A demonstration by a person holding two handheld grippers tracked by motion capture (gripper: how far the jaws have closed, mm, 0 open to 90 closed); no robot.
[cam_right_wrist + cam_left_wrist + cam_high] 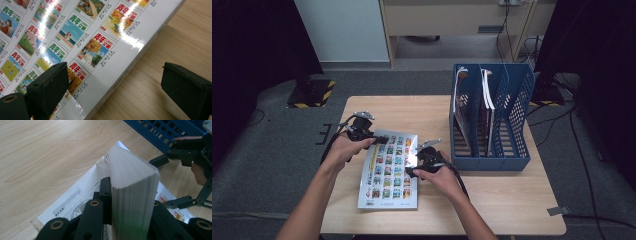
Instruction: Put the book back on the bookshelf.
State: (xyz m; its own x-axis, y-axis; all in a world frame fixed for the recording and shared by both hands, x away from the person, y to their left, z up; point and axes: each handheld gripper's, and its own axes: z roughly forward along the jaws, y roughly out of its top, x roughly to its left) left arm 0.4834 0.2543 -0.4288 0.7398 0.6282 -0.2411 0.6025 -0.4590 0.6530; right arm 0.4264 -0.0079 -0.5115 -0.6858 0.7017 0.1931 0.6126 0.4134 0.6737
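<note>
High view: magazine [389,170] lies flat on table [512,210], not yet in blue file rack [492,120]; both grippers at its edges.
Left gripper view: left gripper [130,215] clamped on lifted page block.
Right gripper view: right gripper [115,85] jaws spread, straddling magazine's edge, gripping nothing.

The light over my table [492,195] was even and rather bright, and it came from above, while the floor and the corners of the high view were dark. White glare lay on the glossy cover of the magazine [82,37] in the right gripper view, and it washed out some small pictures. My tongs threw only soft shadows on the wood. In the left gripper view the nearest page edges and the black jaws were blurred. The high view was a little soft and grainy.
</note>
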